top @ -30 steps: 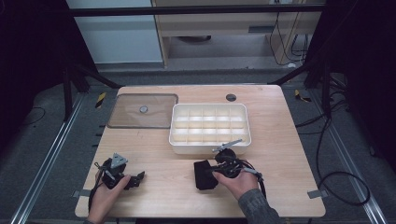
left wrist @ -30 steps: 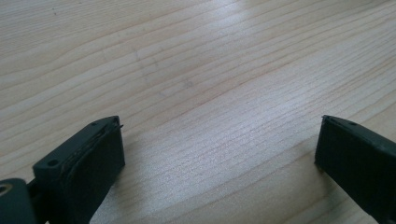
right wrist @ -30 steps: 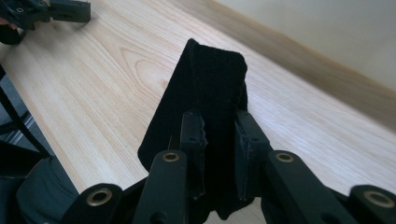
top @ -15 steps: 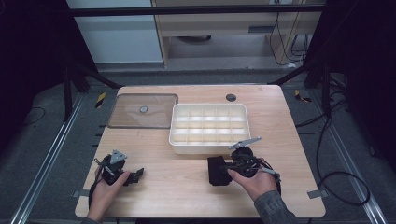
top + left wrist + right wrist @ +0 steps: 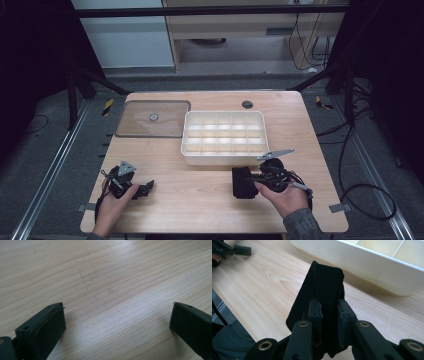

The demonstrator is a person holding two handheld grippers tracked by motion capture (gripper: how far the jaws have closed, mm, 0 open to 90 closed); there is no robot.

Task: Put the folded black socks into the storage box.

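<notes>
Right gripper view shows my right gripper (image 5: 329,322) pinched on a folded black strap (image 5: 324,290), held just near of the white tray (image 5: 372,270) and right of table centre. My left gripper (image 5: 117,322) rests wide open and empty over bare table (image 5: 112,277) at the near left. To do this well, I'd judge: keep the pinch firm, lift the strap clear of the rim, then lower it into one compartment. No writing readable anywhere.
</notes>
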